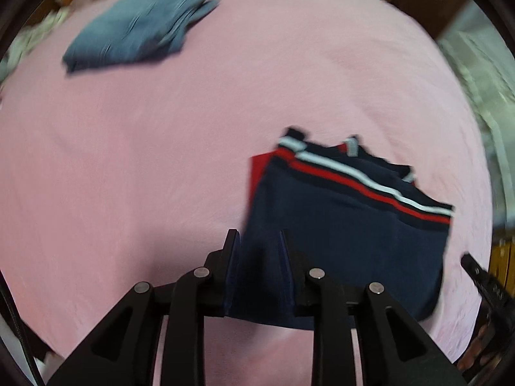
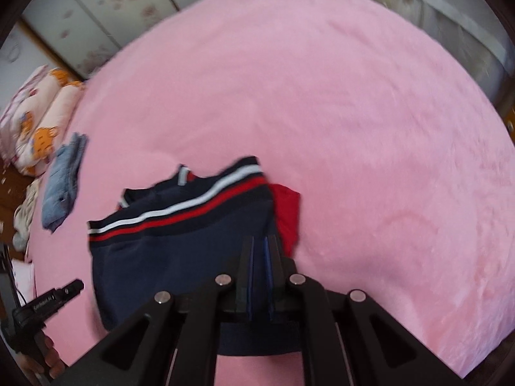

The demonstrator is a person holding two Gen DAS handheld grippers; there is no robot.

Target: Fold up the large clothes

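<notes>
A folded navy garment (image 1: 347,225) with red and white stripes and a red part lies on the pink bed (image 1: 161,160). It also shows in the right wrist view (image 2: 180,251). My left gripper (image 1: 259,236) sits over its near left edge, jaws apart with navy cloth between them. My right gripper (image 2: 260,241) is nearly closed on the garment's near right edge, by the red part (image 2: 288,212). The right gripper shows at the left view's right edge (image 1: 479,276); the left gripper shows in the right view (image 2: 48,302).
A folded blue denim garment (image 1: 141,29) lies at the bed's far side, also in the right wrist view (image 2: 62,180). Patterned pillows (image 2: 35,119) sit beyond it. Wardrobe doors (image 2: 106,9) stand past the bed. Pink bedding (image 2: 354,128) stretches to the right.
</notes>
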